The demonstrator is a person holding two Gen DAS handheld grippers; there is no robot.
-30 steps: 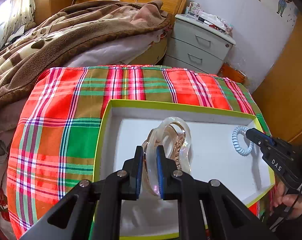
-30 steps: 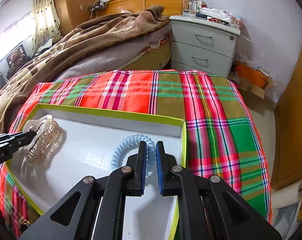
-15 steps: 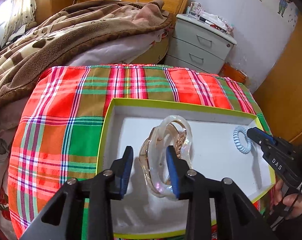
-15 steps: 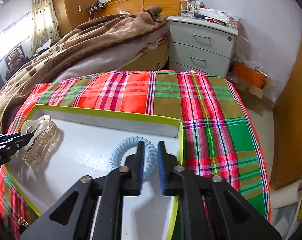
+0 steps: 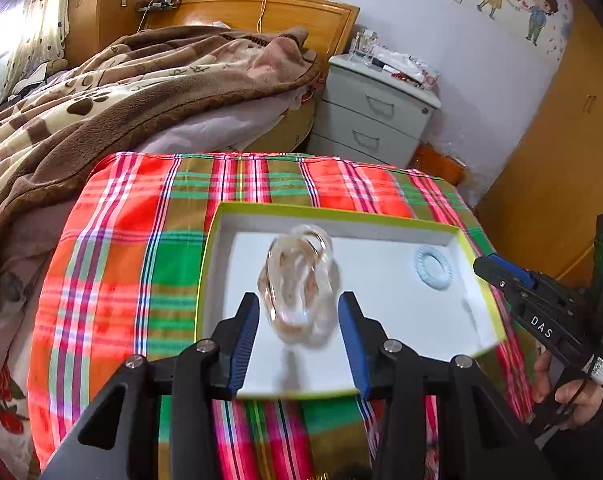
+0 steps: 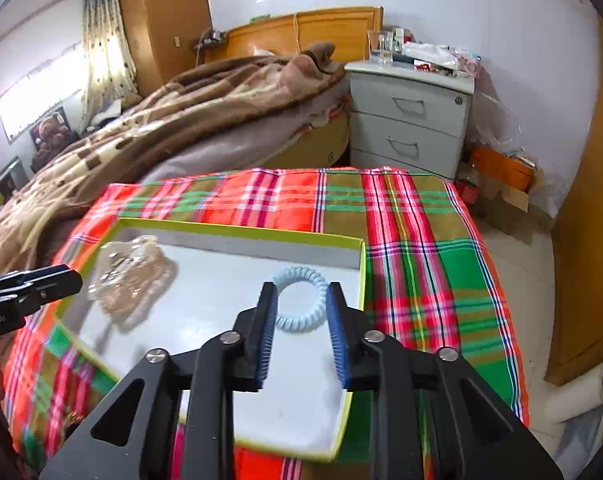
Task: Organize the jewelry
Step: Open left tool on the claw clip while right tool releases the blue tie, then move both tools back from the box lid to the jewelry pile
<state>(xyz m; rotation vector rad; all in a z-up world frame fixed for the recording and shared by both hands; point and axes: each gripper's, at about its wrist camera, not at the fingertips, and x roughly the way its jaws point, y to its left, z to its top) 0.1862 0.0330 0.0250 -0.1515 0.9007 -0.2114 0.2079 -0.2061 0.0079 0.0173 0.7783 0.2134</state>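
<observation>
From the left wrist: the left tongs (image 5: 299, 314) are spreading wide, the clear hair claw (image 5: 297, 280) lying loose between the pads, untouched, on the white floor of the green-rimmed box (image 5: 341, 216). The blue coil hair tie (image 5: 433, 269) sits near the box's far right corner.

From the right wrist: the right tongs (image 6: 301, 312) are opening too, hair tie (image 6: 301, 304) framed between them, free of both pads. The box (image 6: 241, 230) rests on the plaid-covered bench (image 6: 413, 248).
</observation>
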